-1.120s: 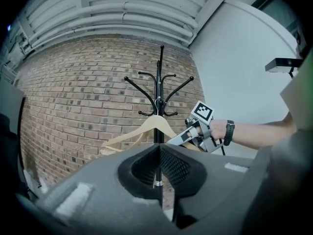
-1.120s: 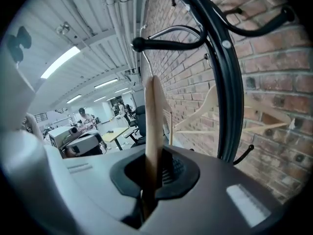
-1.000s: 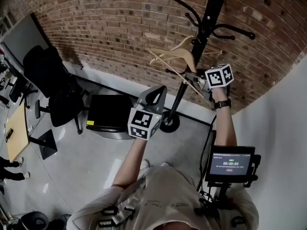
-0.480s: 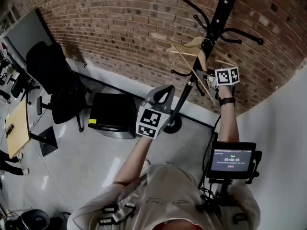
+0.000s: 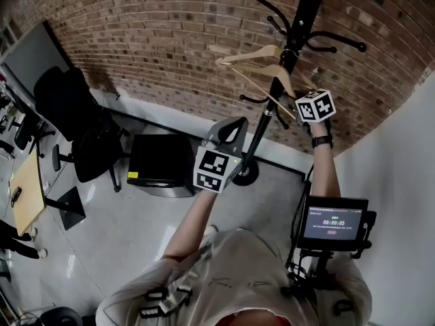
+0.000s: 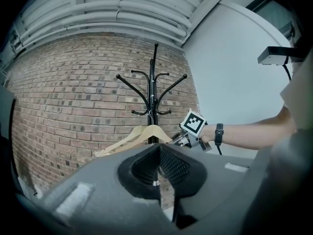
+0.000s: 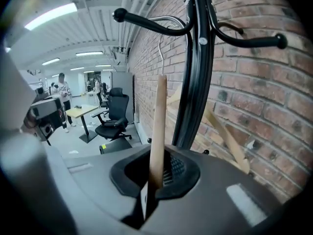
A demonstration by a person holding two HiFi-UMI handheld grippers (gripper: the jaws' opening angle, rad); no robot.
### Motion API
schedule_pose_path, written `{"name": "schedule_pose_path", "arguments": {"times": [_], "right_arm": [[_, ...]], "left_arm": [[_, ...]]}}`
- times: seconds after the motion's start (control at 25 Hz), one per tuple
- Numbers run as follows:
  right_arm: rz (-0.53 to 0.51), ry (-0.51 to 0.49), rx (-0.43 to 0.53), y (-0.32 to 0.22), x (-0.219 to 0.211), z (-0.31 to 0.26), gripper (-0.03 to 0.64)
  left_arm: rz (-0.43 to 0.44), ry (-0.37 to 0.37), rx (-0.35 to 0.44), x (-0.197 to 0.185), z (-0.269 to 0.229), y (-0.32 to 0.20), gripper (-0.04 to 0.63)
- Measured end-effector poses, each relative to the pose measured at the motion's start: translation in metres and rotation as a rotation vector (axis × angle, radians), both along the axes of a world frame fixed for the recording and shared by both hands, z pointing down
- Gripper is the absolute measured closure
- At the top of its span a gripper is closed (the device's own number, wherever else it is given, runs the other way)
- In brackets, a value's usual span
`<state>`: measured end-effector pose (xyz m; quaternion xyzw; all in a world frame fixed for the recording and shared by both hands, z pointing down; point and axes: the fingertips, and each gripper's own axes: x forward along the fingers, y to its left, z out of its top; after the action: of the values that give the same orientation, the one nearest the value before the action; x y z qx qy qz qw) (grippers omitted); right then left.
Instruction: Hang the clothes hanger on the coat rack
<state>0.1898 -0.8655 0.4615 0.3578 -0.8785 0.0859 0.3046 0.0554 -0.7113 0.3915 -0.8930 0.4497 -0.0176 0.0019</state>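
Nearest the person, the left gripper [image 5: 230, 129] points level with its jaws pressed together on nothing. Higher and farther out, the right gripper [image 5: 291, 106] reaches up beside the coat rack [image 5: 259, 136]; its jaws, which have just eased slightly apart, pinch the lower wooden bar of the clothes hanger [image 5: 262, 70]. In the right gripper view that bar runs straight up from between the pads [image 7: 168, 173], and the hanger's wire hook [image 7: 164, 23] curves over one of the rack's black arms [image 7: 146, 24]; whether it rests there cannot be told. The hanger lies tilted against the rack's pole, in front of the brick wall [image 5: 170, 26].
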Motion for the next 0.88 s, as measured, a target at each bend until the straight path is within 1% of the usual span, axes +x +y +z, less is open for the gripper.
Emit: {"name": "schedule_pose_path", "arguments": {"times": [0.08,0.2,0.36,0.4,0.48,0.52,0.6,0.64,0.72,0.88], "right_arm": [[0.017,0.032,0.023,0.007,0.004,-0.004,0.607],[0.062,0.021,0.083,0.019,0.009,-0.02,0.546],[0.121,-0.01,0.154,0.022,0.026,-0.033,0.512],[0.137,-0.011,0.182,0.021,0.032,-0.037,0.508],[0.172,0.001,0.276,0.018,0.043,-0.047,0.5],[0.189,0.016,0.333,0.017,0.049,-0.052,0.505],[0.226,0.04,0.429,0.021,0.061,-0.061,0.558],[0.246,0.04,0.465,0.029,0.066,-0.065,0.565],[0.288,0.021,0.538,0.06,0.069,-0.082,0.569],[0.373,-0.042,0.689,0.142,0.052,-0.114,0.592]], "left_arm": [[0.017,0.005,0.019,0.002,-0.002,0.002,0.592],[0.046,0.017,0.036,0.004,-0.005,0.011,0.592],[0.095,0.017,-0.011,0.016,0.002,0.013,0.592],[0.101,0.024,-0.012,0.019,0.004,0.011,0.592],[0.106,0.042,-0.005,0.024,0.007,0.005,0.592],[0.11,0.046,-0.009,0.026,0.01,0.002,0.592],[0.123,0.05,-0.023,0.032,0.018,-0.001,0.592],[0.135,0.054,-0.03,0.036,0.021,0.002,0.592],[0.166,0.073,-0.039,0.037,0.022,0.017,0.592],[0.213,0.13,-0.057,0.028,0.018,0.053,0.592]]}}
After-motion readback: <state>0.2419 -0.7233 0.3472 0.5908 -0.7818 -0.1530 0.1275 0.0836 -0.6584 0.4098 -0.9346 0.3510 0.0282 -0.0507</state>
